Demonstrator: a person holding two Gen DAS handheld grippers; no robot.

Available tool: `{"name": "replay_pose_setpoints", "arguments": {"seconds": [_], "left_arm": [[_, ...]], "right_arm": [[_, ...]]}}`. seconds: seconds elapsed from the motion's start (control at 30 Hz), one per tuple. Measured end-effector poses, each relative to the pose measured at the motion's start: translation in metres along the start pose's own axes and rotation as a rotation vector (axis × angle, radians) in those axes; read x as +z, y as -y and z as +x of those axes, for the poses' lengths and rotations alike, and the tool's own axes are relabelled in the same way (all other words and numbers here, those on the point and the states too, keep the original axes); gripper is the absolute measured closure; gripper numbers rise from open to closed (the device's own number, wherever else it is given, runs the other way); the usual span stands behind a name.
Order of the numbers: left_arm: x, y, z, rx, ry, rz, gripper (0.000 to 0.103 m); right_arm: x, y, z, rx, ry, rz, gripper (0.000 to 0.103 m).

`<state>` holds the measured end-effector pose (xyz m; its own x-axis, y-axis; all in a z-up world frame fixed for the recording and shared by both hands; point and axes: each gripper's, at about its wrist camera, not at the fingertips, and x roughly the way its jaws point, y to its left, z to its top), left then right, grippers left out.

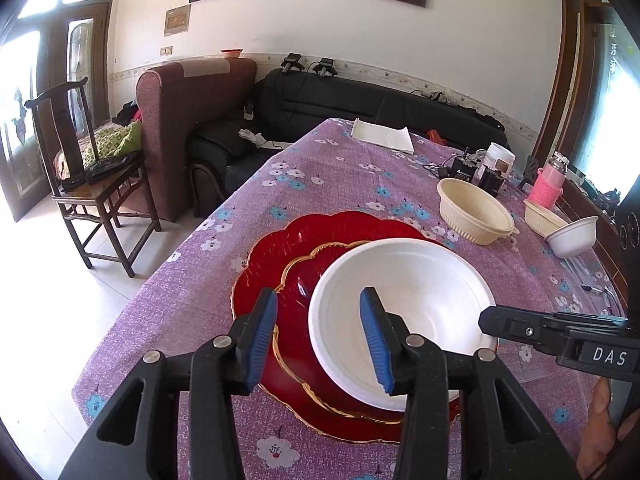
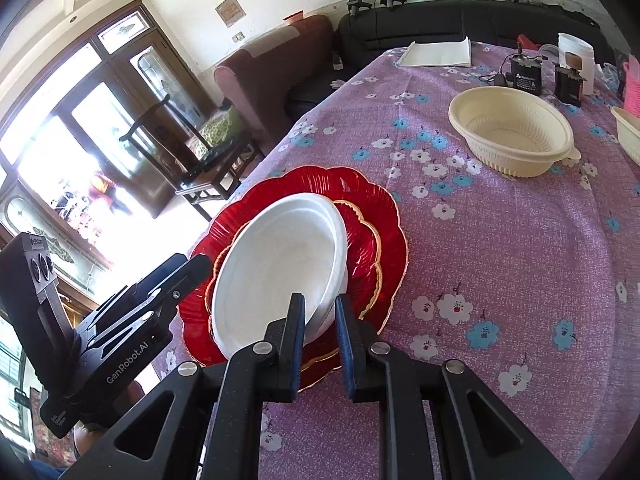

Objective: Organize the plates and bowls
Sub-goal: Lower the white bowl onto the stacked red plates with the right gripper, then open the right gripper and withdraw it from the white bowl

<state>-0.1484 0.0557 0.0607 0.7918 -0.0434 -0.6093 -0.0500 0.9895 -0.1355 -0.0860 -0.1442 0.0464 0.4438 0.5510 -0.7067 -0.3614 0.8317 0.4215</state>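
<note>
While the white bowl sits on the stacked red plates, we have a gripper at each side of it, and the arrangement reads as a handover of sorts. Our right gripper comes in from about four o'clock of the bowl in the left wrist view; its jaws are nearly closed, with the bowl's rim wall between them, so we judge that they pinch it, probably to steady the light bowl as it settles. Our left gripper stands at about seven o'clock of the bowl with its jaws partly open: one blue pad hangs over the bowl's inside, the other over the smaller red plate, and neither presses on anything. The bowl lies off-centre, toward the four o'clock side of the plates, its edge overhanging the smaller plate's gold rim. We think plates go at the bottom because they are flat and broad, bowls on top. Out at one to two o'clock on the purple cloth wait a cream bowl, a second cream bowl and a small white bowl, still unsorted.
</note>
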Motion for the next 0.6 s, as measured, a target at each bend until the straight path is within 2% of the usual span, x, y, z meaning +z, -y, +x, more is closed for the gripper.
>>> {"name": "replay_pose_setpoints", "arguments": {"seconds": [0.6], "left_arm": [[0.002, 0.002, -0.01, 0.015, 0.018, 0.002, 0.056]], "right_arm": [[0.002, 0.012, -0.015, 0.005, 0.034, 0.027, 0.085]]}}
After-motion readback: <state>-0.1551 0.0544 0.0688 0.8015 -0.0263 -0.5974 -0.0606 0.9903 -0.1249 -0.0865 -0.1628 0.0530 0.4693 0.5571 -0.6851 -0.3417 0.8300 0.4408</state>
